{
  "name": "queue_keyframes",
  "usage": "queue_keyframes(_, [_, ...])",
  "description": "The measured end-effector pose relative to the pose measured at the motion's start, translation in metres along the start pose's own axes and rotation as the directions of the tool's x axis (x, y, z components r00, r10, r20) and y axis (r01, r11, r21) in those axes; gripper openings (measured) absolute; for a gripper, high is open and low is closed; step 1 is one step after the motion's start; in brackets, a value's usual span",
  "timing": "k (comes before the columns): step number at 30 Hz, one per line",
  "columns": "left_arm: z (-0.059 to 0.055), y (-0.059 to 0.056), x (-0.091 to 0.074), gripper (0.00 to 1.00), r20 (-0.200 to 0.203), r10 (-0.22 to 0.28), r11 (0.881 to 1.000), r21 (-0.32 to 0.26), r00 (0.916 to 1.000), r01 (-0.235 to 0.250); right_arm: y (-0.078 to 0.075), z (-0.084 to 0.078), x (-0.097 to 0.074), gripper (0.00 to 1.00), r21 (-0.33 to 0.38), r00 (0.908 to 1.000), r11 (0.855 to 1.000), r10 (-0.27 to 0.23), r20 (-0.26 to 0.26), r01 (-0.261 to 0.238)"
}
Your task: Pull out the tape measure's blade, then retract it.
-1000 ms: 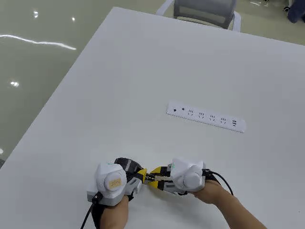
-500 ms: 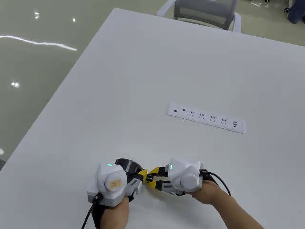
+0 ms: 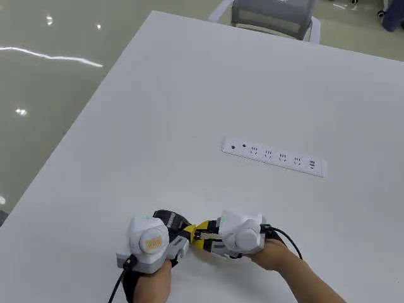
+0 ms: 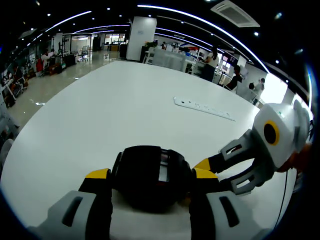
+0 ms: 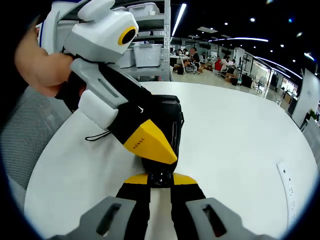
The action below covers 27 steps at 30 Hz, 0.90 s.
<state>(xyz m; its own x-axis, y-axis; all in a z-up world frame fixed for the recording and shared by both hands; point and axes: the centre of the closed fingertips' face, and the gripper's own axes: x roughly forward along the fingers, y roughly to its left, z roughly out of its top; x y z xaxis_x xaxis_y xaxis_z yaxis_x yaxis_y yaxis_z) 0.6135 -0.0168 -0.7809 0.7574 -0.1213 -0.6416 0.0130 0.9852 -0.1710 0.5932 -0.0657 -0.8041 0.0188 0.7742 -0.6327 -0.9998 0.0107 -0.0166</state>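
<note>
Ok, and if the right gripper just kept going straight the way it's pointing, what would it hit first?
The black tape measure: the right gripper points straight into its case, held in the left gripper. Its tips look right at the case, though depth is hard to judge.

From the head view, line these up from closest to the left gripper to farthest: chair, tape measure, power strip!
1. tape measure, clamped in the left gripper.
2. power strip, out to the right.
3. chair, at the far end.
</note>
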Motion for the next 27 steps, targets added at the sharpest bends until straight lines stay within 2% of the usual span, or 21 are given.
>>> queue_keyframes(12, [0.0000, -0.0007, -0.0004, 0.60, -0.001, 0.004, 1.000, 0.010, 1.0000, -0.004, 0.0003, -0.0018, 0.0018, 0.15, 0.010, 0.9998, 1.000, -0.018, -0.007, 0.018])
queue_keyframes(21, [-0.0030, -0.0042, 0.0003, 0.60, -0.001, 0.012, 0.998, 0.066, 0.9999, -0.012, 0.0024, -0.0079, 0.0055, 0.15, 0.008, 0.9995, 0.999, -0.031, -0.007, 0.031])
queue_keyframes(27, [-0.0018, -0.0033, -0.0003, 0.60, 0.002, 0.015, 0.998, 0.064, 0.9999, -0.015, 0.0017, -0.0072, 0.0056, 0.15, 0.013, 0.9993, 0.999, -0.037, 0.004, 0.037])
